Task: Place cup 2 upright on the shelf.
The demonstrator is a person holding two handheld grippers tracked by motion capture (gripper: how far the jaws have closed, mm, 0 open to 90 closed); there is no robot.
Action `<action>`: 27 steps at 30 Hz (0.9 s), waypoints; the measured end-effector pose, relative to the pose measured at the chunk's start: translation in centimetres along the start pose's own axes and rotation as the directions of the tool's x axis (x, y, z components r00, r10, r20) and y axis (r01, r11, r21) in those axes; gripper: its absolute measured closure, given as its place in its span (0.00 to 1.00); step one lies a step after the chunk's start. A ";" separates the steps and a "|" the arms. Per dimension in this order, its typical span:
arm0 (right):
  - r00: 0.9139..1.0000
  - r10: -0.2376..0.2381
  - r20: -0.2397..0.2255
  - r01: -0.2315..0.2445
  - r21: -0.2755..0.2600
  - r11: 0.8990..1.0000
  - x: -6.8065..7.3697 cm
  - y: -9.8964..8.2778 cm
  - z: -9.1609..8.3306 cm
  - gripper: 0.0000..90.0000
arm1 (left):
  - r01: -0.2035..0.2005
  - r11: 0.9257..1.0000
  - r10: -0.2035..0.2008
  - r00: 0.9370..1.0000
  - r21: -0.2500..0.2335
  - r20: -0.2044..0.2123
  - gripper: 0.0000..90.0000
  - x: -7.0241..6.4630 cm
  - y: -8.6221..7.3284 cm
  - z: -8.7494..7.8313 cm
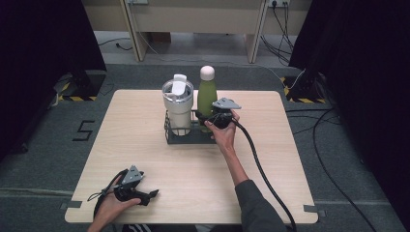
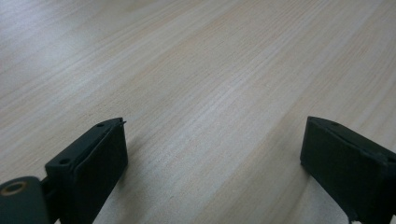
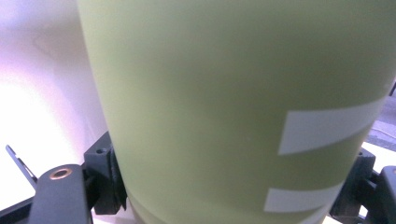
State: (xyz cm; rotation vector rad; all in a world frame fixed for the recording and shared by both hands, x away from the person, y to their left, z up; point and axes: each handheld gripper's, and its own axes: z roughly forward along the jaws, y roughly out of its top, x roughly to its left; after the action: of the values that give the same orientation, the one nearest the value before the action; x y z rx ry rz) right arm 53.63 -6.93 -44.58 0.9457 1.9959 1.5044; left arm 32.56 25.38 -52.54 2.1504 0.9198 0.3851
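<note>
A green bottle (image 1: 207, 94) with a pale pink cap stands upright at the right side of a black wire rack (image 1: 186, 139) in the middle of the table. My right gripper (image 1: 203, 118) reaches in from the right and is shut on the bottle's lower body. In the right gripper view the green bottle (image 3: 224, 107) with white stripes sits between the two jaws of the right gripper (image 3: 231, 186). My left gripper (image 1: 151, 195) rests near the table's front left edge. In its own view the left gripper (image 2: 212, 149) stands open over bare wood.
A white tumbler (image 1: 177, 104) with a clear lid stands in the rack's left side, close beside the bottle. The light wooden table (image 1: 145, 125) has a black cable trailing off its front right. Dark curtains flank both sides.
</note>
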 end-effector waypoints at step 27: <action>1.000 0.005 -0.016 -0.004 0.025 1.000 0.0 -0.2 -1.3 0.17 | -0.002 1.000 0.002 1.000 0.000 0.000 0.07 0.0 0.0 0.0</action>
State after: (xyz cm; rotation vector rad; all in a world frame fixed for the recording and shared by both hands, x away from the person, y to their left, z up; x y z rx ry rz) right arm 52.68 -7.81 -44.36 0.9520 2.0298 1.4967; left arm 32.57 25.39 -52.53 2.1516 0.9181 0.3861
